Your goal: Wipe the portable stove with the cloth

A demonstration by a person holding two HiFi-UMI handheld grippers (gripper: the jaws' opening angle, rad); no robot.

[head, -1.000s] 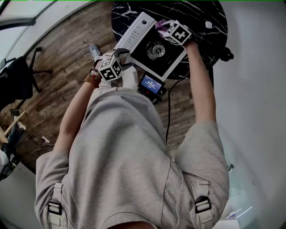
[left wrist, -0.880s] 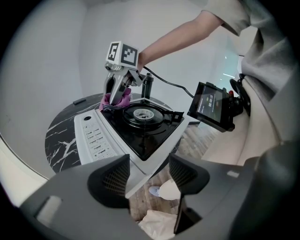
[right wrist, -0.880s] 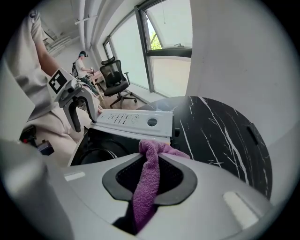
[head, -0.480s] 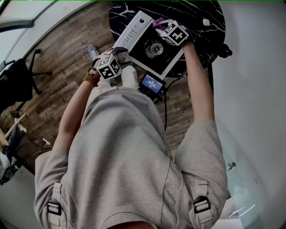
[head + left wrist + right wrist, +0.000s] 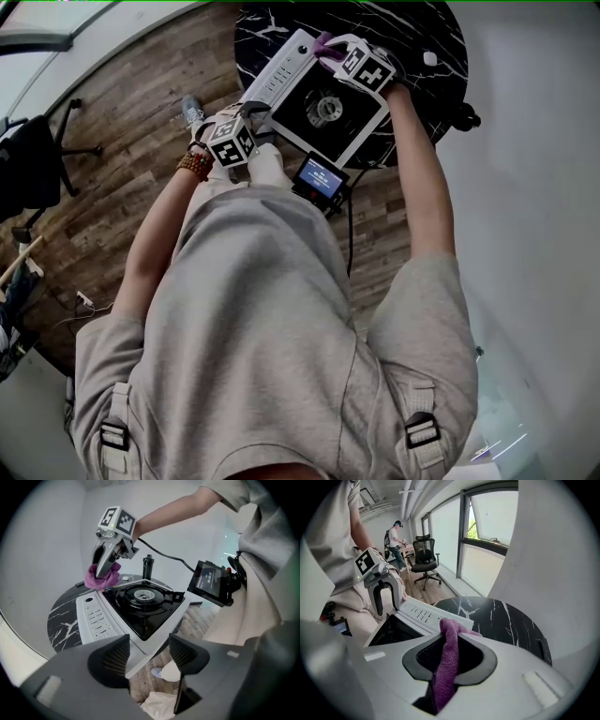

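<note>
Two grippers at work on one stove: my R gripper (image 5: 330, 52) is clamped on the purple cloth (image 5: 102, 577), which rests on the far corner of the portable stove (image 5: 354, 127), by its control strip. My L gripper (image 5: 149, 656), jaws apart, sits at the stove's near corner, which overhangs the near edge of the black marble table (image 5: 412, 37).

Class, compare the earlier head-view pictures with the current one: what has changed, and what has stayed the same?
The right tool, shut on the purple cloth, slid a little along the far edge of the stove toward its control panel. The left tool stayed open at the stove's near corner, and the stove did not visibly shift.
</note>
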